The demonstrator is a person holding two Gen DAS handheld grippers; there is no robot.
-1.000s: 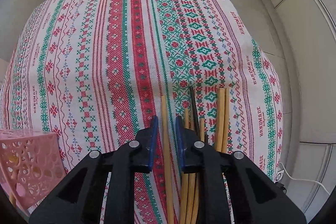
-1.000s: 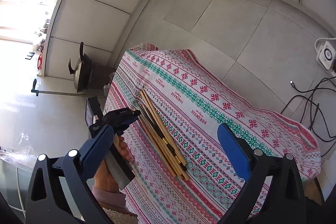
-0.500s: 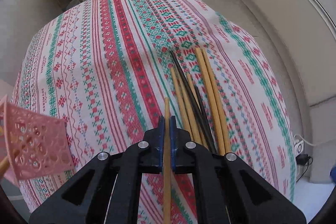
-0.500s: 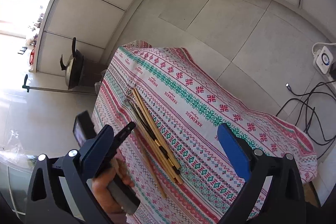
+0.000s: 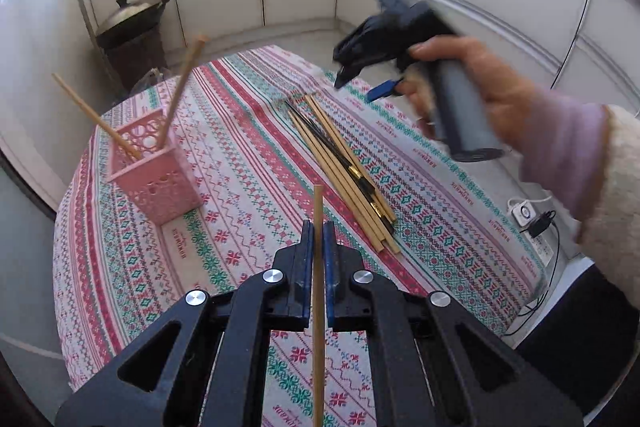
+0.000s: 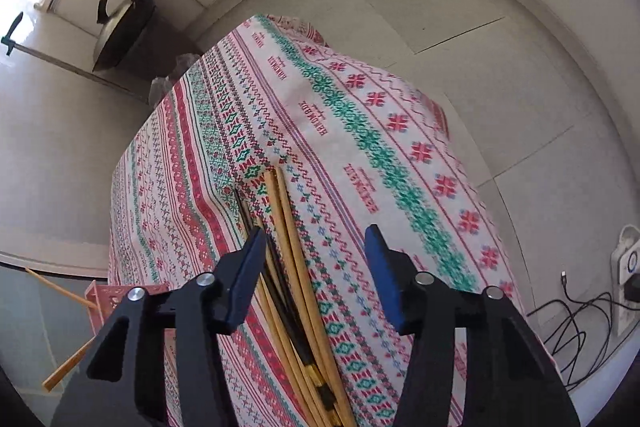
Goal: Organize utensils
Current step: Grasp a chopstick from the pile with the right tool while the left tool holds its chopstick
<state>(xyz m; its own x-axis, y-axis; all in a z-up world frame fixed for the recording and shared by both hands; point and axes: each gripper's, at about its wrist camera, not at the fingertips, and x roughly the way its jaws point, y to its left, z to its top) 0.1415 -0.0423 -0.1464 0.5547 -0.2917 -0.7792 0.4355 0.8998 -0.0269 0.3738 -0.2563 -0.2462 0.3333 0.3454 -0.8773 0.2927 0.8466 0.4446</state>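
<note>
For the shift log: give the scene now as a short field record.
left gripper: shut on one chopstick
right gripper: jaws just been closing, over the pile, pads not yet pressing
holder: pink, upright, two chopsticks inside
pile: wooden and black chopsticks lying on the cloth

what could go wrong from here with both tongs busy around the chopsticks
The left tongs pinch one bamboo chopstick on a narrow grip, so it could swivel or slip on the way to the pink basket. That basket is light, with two sticks leaning out; a bump might tip it. The right tongs, just closing over the chopstick pile, may catch several at once.
</note>
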